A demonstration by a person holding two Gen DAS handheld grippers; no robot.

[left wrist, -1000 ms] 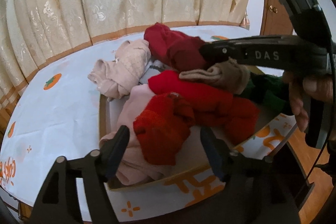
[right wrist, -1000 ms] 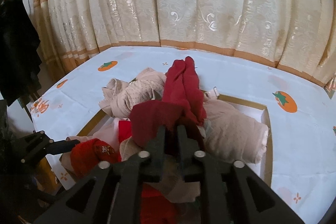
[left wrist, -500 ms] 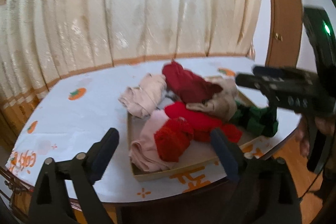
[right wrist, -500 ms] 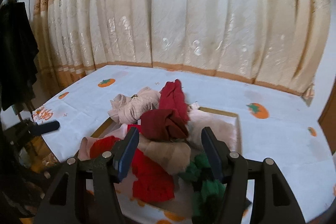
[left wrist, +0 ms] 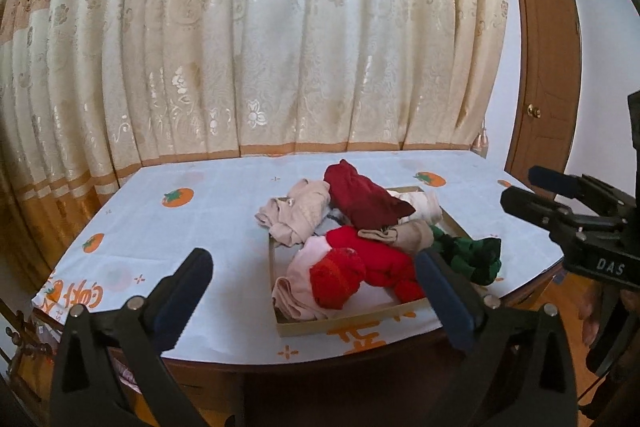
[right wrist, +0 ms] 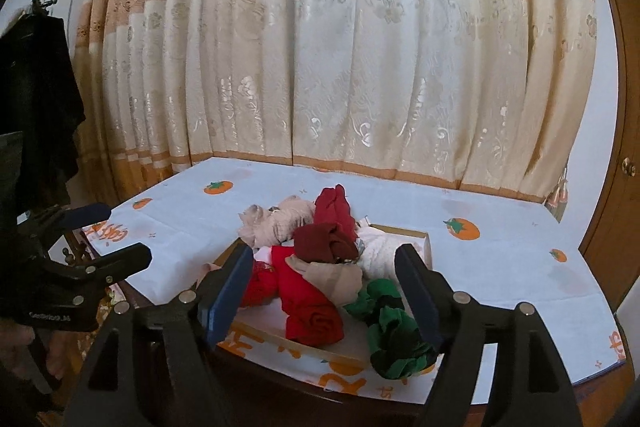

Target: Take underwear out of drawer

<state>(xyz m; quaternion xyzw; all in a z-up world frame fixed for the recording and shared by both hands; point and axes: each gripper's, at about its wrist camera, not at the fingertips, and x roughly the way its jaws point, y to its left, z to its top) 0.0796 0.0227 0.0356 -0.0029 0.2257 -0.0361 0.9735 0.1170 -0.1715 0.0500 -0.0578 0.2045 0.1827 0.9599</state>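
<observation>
A shallow wooden drawer (left wrist: 352,323) (right wrist: 280,339) lies on the white tablecloth, heaped with underwear. On top is a dark red piece (left wrist: 364,201) (right wrist: 326,241). Around it lie a beige one (left wrist: 296,211), bright red ones (left wrist: 360,267) (right wrist: 312,315) and a pink one (left wrist: 298,277). A green piece (left wrist: 472,259) (right wrist: 392,331) hangs over the drawer's rim. My left gripper (left wrist: 312,259) (right wrist: 120,233) hovers short of the pile, jaws opening, nothing between them. My right gripper (right wrist: 324,254) (left wrist: 520,185) is likewise back from the pile, jaws opening and empty.
The tablecloth (left wrist: 180,235) has orange fruit prints and ends at the rounded near table edge (left wrist: 320,359). Cream curtains (left wrist: 280,67) hang close behind. A wooden door (left wrist: 540,87) stands at the right. Dark clothing (right wrist: 36,99) hangs at the left.
Both grippers have pulled back and upward from the pile. The right one let go of the dark red piece and opened. The left one spread wider.
</observation>
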